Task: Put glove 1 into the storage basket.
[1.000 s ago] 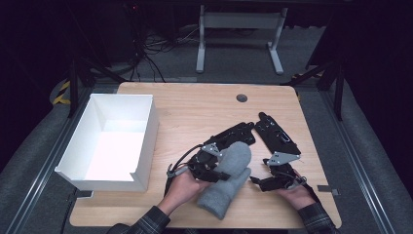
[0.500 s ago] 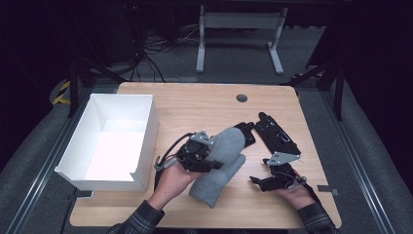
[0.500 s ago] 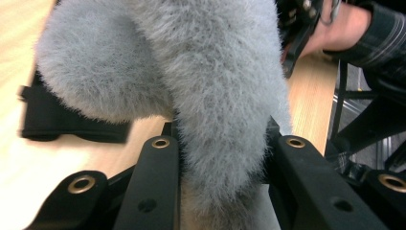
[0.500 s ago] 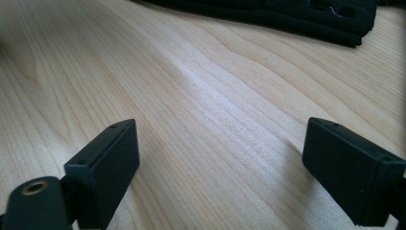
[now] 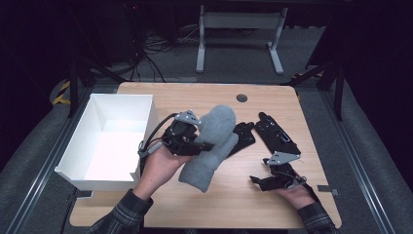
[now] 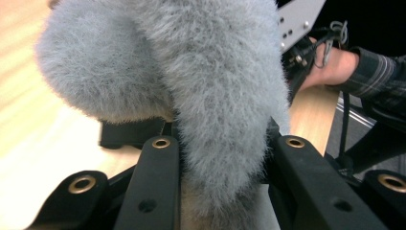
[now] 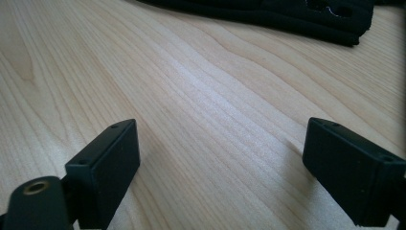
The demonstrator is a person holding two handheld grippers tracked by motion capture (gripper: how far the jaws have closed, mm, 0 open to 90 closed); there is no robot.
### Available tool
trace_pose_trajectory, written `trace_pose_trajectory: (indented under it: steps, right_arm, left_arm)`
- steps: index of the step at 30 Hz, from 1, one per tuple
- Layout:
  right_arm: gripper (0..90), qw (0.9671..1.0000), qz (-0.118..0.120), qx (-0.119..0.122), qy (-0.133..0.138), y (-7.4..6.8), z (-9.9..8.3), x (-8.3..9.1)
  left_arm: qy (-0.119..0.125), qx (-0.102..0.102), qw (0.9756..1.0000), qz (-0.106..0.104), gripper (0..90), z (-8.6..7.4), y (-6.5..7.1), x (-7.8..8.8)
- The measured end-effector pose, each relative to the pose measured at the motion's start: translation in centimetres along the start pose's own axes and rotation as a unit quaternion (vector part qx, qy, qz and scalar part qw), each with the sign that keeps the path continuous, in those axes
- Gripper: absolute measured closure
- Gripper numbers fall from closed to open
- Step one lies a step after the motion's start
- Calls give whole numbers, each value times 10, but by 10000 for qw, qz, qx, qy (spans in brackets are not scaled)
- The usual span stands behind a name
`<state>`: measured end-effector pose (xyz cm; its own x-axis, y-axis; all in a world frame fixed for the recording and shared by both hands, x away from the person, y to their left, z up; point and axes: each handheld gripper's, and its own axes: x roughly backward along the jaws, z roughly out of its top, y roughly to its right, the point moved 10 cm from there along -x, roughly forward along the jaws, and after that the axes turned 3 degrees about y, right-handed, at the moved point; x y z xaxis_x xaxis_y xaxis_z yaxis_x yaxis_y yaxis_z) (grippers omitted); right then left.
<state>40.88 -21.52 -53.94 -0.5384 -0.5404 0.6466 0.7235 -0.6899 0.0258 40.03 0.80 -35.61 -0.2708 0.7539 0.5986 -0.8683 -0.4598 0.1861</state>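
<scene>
**Grey mitten gripped at centre frame**

In the high view the left claw (image 5: 197, 141) sits just left of centre, clenched on a fuzzy grey mitten (image 5: 212, 144) that slants from upper right down to lower left, its cuff end hanging toward the bottom of the frame. The left gripper view shows the mitten (image 6: 201, 96) squeezed between both black jaws (the fur bulges out above them).

The right claw (image 5: 260, 181) rests low in the right half of the frame, its jaws spread wide with nothing between them; the right gripper view shows bare wood of the tabletop (image 7: 201, 110) in the gap.

Black gloves (image 5: 272, 134) lie flat on the tabletop (image 5: 302, 107) right of the mitten. A white box (image 5: 141, 105) stands at the left edge, open at the top.
</scene>
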Motion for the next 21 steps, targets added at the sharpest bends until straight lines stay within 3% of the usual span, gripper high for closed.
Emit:
trace_pose_trajectory:
  steps: [12,21]
  right_arm:
    - [125,10000,-5,0,-1,0,0,0]
    - [124,10000,-6,-5,0,0,0,0]
  left_arm:
    - [153,69,9995,264,725,12,-26,48]
    - [333,251,9985,362,725,2,-40,73]
